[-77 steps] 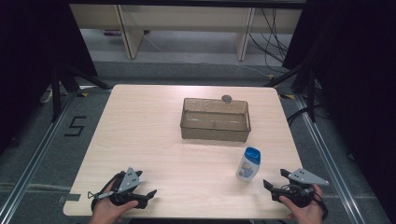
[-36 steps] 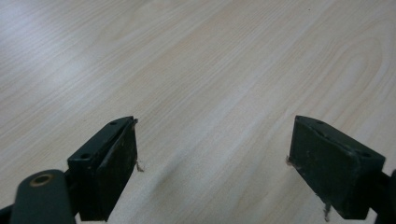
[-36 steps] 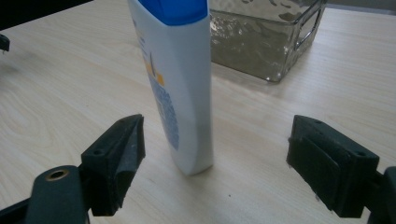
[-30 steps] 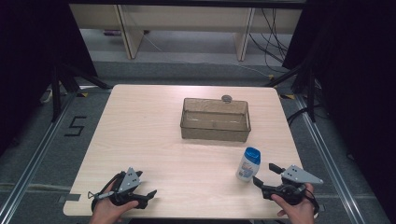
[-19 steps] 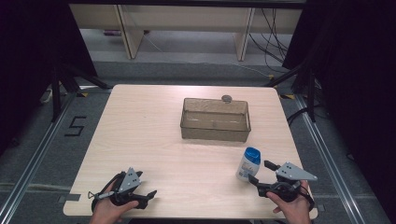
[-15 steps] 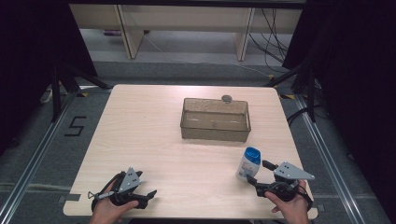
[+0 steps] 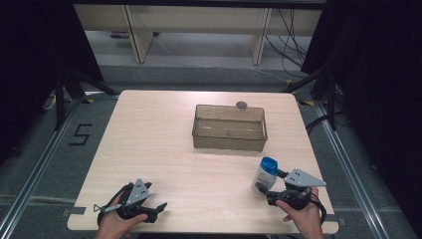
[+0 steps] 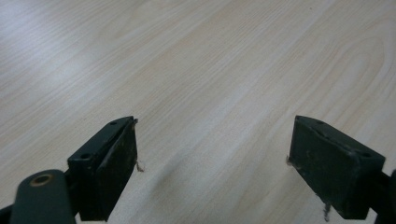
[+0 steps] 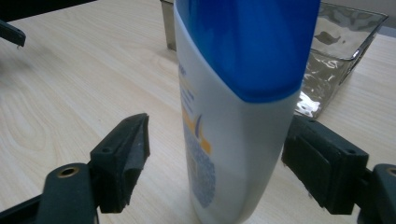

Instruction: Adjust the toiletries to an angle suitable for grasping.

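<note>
A white bottle with a blue cap (image 7: 264,174) stands upright near the table's front right. In the right gripper view the bottle (image 9: 233,116) rises between my jaws. My right gripper (image 7: 272,184) has its jaws around the bottle's lower body and they have just been closing. The jaw on that view's left still stands clear of the bottle, and the other sits right beside it. My left gripper (image 7: 157,208) rests at the front left, open (image 8: 212,154), with bare wood between its jaws.
A clear rectangular bin (image 7: 229,142) sits at the table's middle back, seen again as the bin (image 9: 336,42) behind the bottle. A small round grey object (image 7: 242,104) lies just behind the bin. The wooden table (image 7: 149,139) ends close to both hands.
My right gripper has slid left across the table until its jaws came around the bottle. The bottle and the left gripper have stayed put.
</note>
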`<state>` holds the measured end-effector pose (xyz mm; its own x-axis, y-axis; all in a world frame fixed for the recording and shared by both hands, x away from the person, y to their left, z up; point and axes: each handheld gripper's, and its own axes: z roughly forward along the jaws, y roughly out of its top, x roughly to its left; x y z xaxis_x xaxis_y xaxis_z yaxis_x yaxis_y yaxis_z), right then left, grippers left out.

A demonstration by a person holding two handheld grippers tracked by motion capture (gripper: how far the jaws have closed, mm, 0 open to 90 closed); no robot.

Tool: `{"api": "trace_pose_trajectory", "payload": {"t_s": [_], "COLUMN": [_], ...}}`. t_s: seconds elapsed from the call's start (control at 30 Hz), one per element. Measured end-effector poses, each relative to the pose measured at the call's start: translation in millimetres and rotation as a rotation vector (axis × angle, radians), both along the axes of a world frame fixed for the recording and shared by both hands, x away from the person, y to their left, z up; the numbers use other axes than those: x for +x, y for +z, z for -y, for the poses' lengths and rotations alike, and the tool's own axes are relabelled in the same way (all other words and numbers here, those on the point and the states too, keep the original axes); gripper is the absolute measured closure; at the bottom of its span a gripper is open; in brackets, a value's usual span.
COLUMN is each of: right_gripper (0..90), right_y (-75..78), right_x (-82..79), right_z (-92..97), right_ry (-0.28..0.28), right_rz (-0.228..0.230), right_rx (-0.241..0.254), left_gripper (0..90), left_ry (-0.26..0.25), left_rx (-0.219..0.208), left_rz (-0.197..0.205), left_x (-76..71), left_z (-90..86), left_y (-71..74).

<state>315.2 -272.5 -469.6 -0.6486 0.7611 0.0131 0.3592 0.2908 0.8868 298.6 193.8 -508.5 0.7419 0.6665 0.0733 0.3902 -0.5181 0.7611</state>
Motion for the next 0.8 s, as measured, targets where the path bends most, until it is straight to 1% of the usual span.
{"api": "trace_pose_trajectory", "payload": {"t_s": [0.03,0.07,0.1,0.13,0.17,0.2,0.23,0.27,0.3,0.33,0.37,0.4,0.43,0.47,0.53,0.57,0.6,0.63,0.67,0.7,0.73,0.77,0.8], "right_gripper": [25.6,26.4,27.7,29.0,29.0,29.8,30.7,32.2,32.5,32.8,32.8,33.4,34.4,35.5,36.6,37.6,38.0,38.4,39.2,40.4,41.7,41.7,43.1], "right_y": [-0.4,-0.3,-0.7,-0.8,-0.8,-1.4,-1.9,-1.3,-1.4,-1.5,-1.5,-1.4,-1.7,-2.0,-1.5,-1.6,-2.1,-2.4,-2.2,-2.0,-1.7,-1.7,-2.4], "right_x": [2.4,2.8,3.1,3.2,3.2,5.7,5.7,5.2,7.3,8.0,8.0,7.6,8.9,9.6,7.2,9.0,11.3,11.8,11.4,10.8,9.6,9.6,11.9], "right_z": [-0.7,-0.6,-1.6,-2.0,-2.0,-1.6,-2.9,-2.9,-1.9,-1.6,-1.6,-1.9,-1.7,-2.3,-4.4,-3.4,-2.8,-3.0,-3.4,-4.0,-5.0,-5.0,-4.6], "right_ry": [0.008,0.008,0.006,0.006,0.006,0.018,0.019,0.008,0.015,0.017,0.017,0.012,0.017,0.017,0.0,0.012,0.021,0.019,0.014,0.011,0.006,0.006,0.012], "right_rz": [0.012,0.006,-0.001,-0.012,-0.012,0.016,0.0,-0.018,0.01,0.014,0.014,0.0,0.011,0.01,-0.032,-0.013,0.017,0.017,0.006,-0.004,-0.025,-0.025,0.002], "right_rx": [0.002,-0.006,0.003,0.0,0.0,-0.009,0.003,0.009,-0.004,-0.007,-0.007,-0.003,-0.002,0.003,0.021,0.004,-0.008,-0.009,-0.007,0.001,0.012,0.012,0.004], "left_gripper": [15.0,15.0,15.0,15.0,14.9,14.9,15.0,15.0,15.0,15.0,15.0,15.0,15.0,15.0,15.0,15.0,15.0,15.0,15.0,15.0,15.0,15.0,15.0], "left_ry": [0.011,0.011,0.002,0.005,0.005,-0.003,-0.001,0.007,0.008,-0.002,-0.002,0.007,0.009,0.013,-0.001,-0.003,-0.002,0.011,0.0,-0.001,0.003,0.003,-0.001], "left_rx": [-0.002,-0.002,0.008,-0.008,-0.008,0.011,-0.002,-0.001,-0.004,0.0,0.0,0.0,0.0,-0.018,-0.001,-0.001,0.0,-0.015,0.012,0.015,-0.001,-0.001,-0.004], "left_rz": [0.014,0.014,0.002,0.01,0.01,0.003,-0.001,0.01,0.012,0.001,0.001,0.015,0.015,0.016,0.001,0.0,0.0,0.013,0.008,0.004,0.002,0.002,-0.001], "left_x": [0.1,0.3,0.9,0.1,0.1,0.7,-0.1,0.8,0.5,0.0,0.0,0.3,0.2,-0.2,-0.1,0.2,0.2,-0.2,0.8,0.6,0.1,0.1,0.0], "left_z": [0.2,0.2,-0.6,0.3,0.3,-0.9,-0.4,-0.3,0.0,-0.3,-0.3,0.0,0.0,1.0,-0.4,-0.5,-0.5,0.7,-0.8,-1.0,-0.2,-0.2,-0.3], "left_y": [-1.4,-1.3,-0.1,-0.8,-0.8,0.0,-0.2,-1.0,-1.0,-0.1,-0.1,-1.4,-1.2,-1.5,-0.2,-0.2,-0.1,-1.2,-0.2,0.0,-0.5,-0.5,-0.3]}}
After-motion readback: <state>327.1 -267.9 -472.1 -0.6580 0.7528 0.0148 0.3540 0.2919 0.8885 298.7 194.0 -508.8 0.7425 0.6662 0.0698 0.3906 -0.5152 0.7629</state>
